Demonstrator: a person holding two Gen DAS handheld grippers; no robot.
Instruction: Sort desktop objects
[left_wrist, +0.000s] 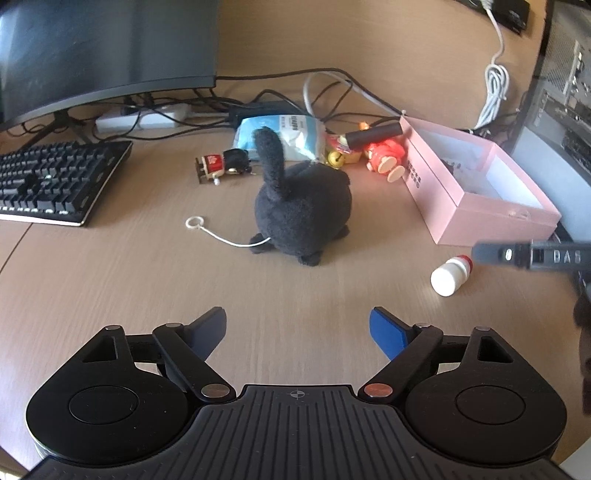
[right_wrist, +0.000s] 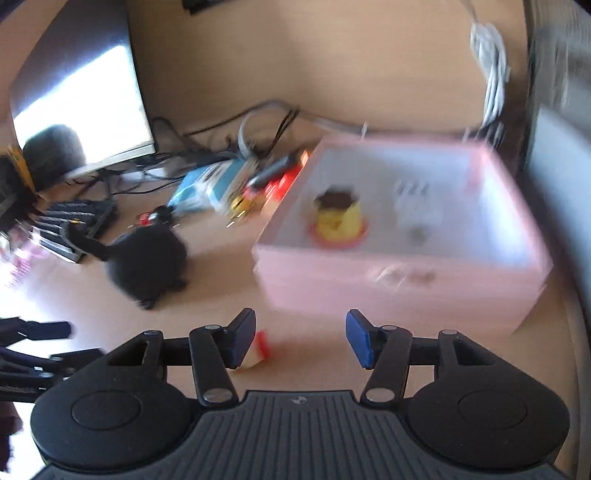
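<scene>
A black plush cat (left_wrist: 301, 206) sits mid-desk with a white pull cord and ring (left_wrist: 195, 223). My left gripper (left_wrist: 297, 326) is open and empty, a short way in front of it. A small white bottle with a red band (left_wrist: 451, 275) lies on its side near the open pink box (left_wrist: 487, 218). My right gripper (right_wrist: 301, 338) is open above the desk in front of the pink box (right_wrist: 406, 288); the bottle (right_wrist: 256, 352) lies beside its left finger. A yellow toy (right_wrist: 338, 218) sits inside the box. The right view is blurred.
Small wind-up toys (left_wrist: 223, 166), a blue packet (left_wrist: 284, 134) and red and yellow toys (left_wrist: 380, 155) lie behind the cat. A keyboard (left_wrist: 51, 181) and monitor (left_wrist: 103, 48) stand at left, tangled cables (left_wrist: 332, 88) at the back, a computer case (left_wrist: 561, 92) at right.
</scene>
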